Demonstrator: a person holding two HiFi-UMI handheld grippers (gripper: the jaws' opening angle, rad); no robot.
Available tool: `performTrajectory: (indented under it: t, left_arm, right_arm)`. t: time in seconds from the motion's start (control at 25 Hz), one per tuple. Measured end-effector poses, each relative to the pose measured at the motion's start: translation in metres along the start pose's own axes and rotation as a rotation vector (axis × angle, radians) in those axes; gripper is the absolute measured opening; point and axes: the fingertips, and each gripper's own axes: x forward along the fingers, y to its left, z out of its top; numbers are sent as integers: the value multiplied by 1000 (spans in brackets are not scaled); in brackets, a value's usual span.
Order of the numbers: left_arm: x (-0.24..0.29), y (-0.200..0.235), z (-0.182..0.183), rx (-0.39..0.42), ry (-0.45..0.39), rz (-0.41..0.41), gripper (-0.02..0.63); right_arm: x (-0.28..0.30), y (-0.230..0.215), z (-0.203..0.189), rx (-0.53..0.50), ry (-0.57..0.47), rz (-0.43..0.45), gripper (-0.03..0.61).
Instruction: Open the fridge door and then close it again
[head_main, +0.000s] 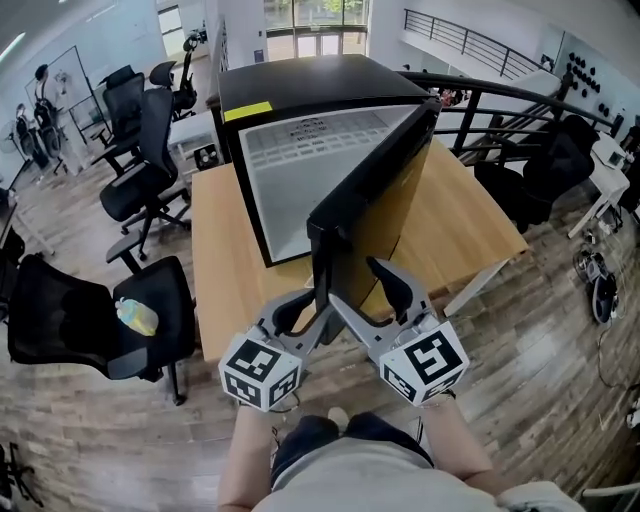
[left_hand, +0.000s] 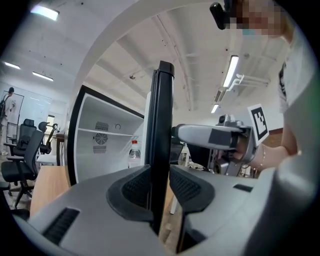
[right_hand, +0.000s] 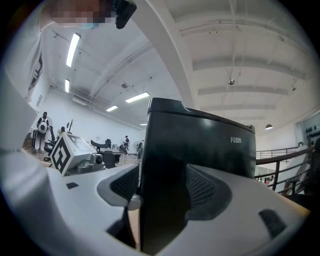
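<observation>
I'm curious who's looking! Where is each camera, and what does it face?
Head view: on the person's head, looking down at fridge, door, left gripper, right gripper, arms.
Left gripper view: on the left gripper, facing the door's edge; right gripper and hand show.
Right gripper view: on the right gripper, facing the door's outside; left gripper and shirt show.
All share the door.

Head view: high, looking steeply down; fridge door (head_main: 375, 190) at centre, left gripper (head_main: 315, 298) and right gripper (head_main: 352, 282) close at 6 o'clock.
Left gripper view: low, along its jaws; door edge-on, very near.
Right gripper view: low; door's outer face close.
Shared: the door; each gripper view shows the other gripper, at 3 and 9 o'clock.
</observation>
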Motion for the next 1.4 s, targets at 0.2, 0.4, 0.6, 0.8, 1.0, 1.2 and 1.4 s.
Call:
performTrajectory:
  t: [0.2,0.4,0.6,0.8,1.0,1.2,1.4]
  left_arm:
    - [-2,-17,-2,16,19,-109,104]
    - [1,-37,-3,37,30,-185,79]
    - [10,-66,-5,62,44,-272,63]
    - [23,-96,-7,80,57,-362,60]
    - [36,-129,-7,104,66,-455,60]
    - [44,-145,-5,110,62,-516,58]
    - [49,-141,-4,86,65,-528,55]
  right_arm:
    - [-9,9,1,16,5,-70,281]
    - [-23,12,3,7,9,-161,276]
    - [-45,3,4,6,19,-279,244]
    - [-70,-13,1,10,40,-400,218]
    - [-97,-31,-2,15,58,-520,216]
    - [-125,-47,-5,36,57,-589,181]
    - [-159,-65,-10,63,52,-688,156]
